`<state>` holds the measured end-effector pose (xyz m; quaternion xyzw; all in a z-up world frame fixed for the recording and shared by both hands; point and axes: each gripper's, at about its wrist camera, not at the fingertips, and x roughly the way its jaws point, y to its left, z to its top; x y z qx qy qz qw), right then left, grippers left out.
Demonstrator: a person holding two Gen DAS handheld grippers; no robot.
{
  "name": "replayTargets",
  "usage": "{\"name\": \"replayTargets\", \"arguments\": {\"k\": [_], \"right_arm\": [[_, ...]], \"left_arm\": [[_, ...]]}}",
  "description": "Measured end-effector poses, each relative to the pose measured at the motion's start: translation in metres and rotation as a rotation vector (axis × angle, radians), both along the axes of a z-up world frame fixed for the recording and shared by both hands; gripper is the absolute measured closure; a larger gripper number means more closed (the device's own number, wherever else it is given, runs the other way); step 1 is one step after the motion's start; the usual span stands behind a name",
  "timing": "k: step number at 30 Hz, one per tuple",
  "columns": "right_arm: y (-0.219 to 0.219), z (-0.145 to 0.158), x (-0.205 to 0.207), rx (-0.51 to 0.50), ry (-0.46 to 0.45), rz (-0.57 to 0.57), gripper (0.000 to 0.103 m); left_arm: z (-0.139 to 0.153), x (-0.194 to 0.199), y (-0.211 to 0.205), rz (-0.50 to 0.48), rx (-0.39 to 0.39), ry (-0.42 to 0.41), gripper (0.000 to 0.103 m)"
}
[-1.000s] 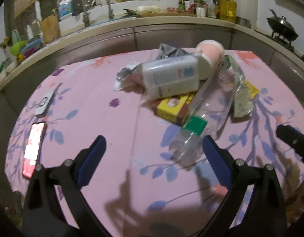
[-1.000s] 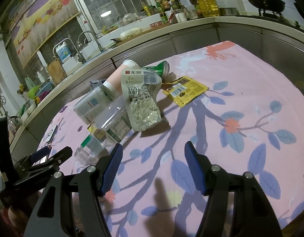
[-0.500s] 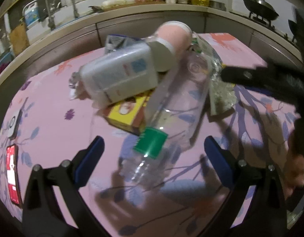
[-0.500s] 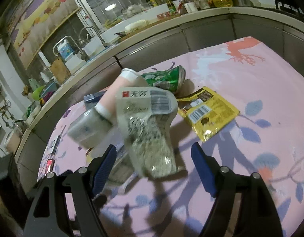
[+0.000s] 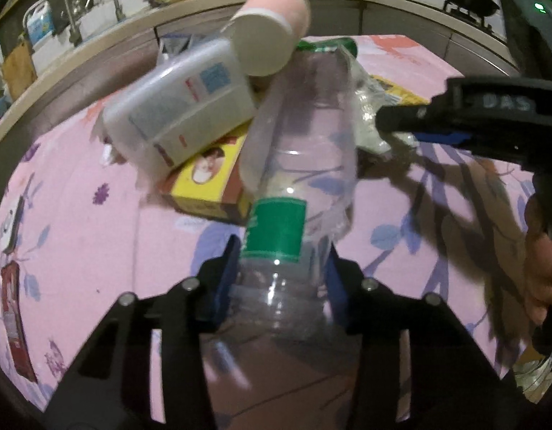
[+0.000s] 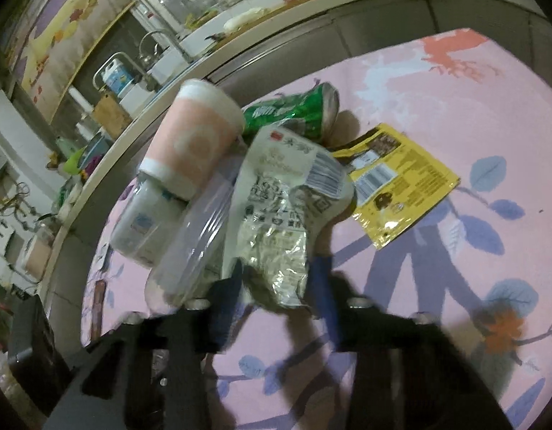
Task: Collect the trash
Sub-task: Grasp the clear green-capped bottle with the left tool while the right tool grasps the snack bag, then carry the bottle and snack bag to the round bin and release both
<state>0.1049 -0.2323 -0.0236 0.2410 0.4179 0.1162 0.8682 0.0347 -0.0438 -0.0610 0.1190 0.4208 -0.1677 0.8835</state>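
On the pink flowered counter [image 5: 79, 243] the trash lies in one heap toward the middle, nearer the far edge than the near one. Going from the left of the heap: a squat translucent white container [image 5: 179, 111] sits tilted on a flat yellow carton [image 5: 208, 179], and both look light and stiff enough to take by their short sides. A pink paper cup [image 5: 272, 32] leans on top of the container, easily crushed, so a soft hold near its white rim seems best. The clear plastic bottle [image 5: 301, 150] with a green label band runs from the heap toward the near edge; it appears empty, thin-walled and slippery, and its ribbed neck end is the firmest place to hold. The left gripper [image 5: 279, 276] has its fingers pressed against both sides of that neck end, gripping it. Right of the bottle lies a crinkled silver-and-white snack bag [image 6: 276, 222], limp and weightless, best pinched at its bottom seam; the right gripper [image 6: 276, 286] has its blue fingers on either side of that seam, but motion blur hides whether they have closed on it. Behind it rest a dented green can [image 6: 297, 111] and, furthest right, a flat yellow sachet [image 6: 394, 186] lying flush with the cloth, likely hard to lift except by an edge.
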Motion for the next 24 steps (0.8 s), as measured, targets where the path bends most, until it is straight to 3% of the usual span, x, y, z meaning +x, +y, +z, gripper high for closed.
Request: {"name": "replayTargets", "arguments": {"k": [3,16,18,21,24], "right_arm": [[-0.006,0.001,-0.007,0.007,-0.017,-0.005,0.097],[-0.057,0.019,-0.074,-0.050,-0.136,-0.131,0.103],[-0.064,0.018,-0.080,-0.066,-0.126,-0.145,0.103],[-0.078,0.008,-0.083,0.055,-0.080,-0.161,0.103],[-0.088,-0.008,-0.082,0.224,-0.036,-0.191,0.103]], "left_arm": [[0.006,-0.008,0.000,-0.016,-0.003,-0.021,0.063],[0.044,-0.044,-0.004,-0.115,-0.160,-0.024,0.064],[0.044,-0.045,-0.012,-0.133,-0.143,-0.028,0.064],[0.034,-0.045,-0.021,-0.140,-0.101,0.023,0.062],[0.029,-0.043,-0.019,-0.127,-0.081,0.052,0.024]]}}
